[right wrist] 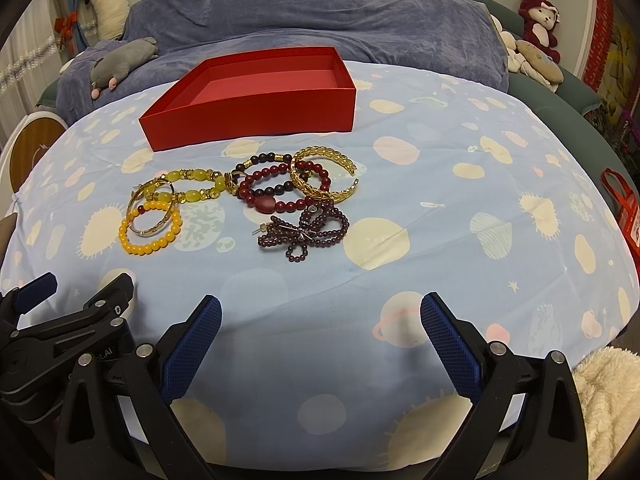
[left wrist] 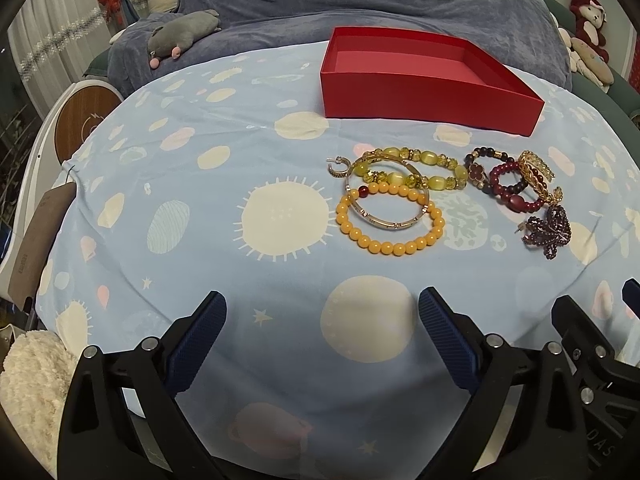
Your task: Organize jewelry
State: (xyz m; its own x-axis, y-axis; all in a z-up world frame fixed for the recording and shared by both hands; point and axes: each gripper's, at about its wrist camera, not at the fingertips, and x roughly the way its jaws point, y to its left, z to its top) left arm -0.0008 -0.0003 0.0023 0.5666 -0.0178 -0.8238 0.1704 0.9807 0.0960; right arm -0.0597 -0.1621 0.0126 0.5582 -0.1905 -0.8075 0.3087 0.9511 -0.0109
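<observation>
While untouched, bracelets (right wrist: 240, 196) beside box (right wrist: 256, 120).

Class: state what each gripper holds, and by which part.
Nothing is held. The left gripper and right gripper are open and empty; all jewelry lies on the bedsheet.

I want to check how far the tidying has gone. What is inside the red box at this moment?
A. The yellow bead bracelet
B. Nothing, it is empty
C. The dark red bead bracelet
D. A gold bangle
B: the red box shows only its bare pink floor in both views, while the yellow bead bracelet, the dark red bead bracelet and the gold bangle all lie on the bedsheet in front of it.
</observation>
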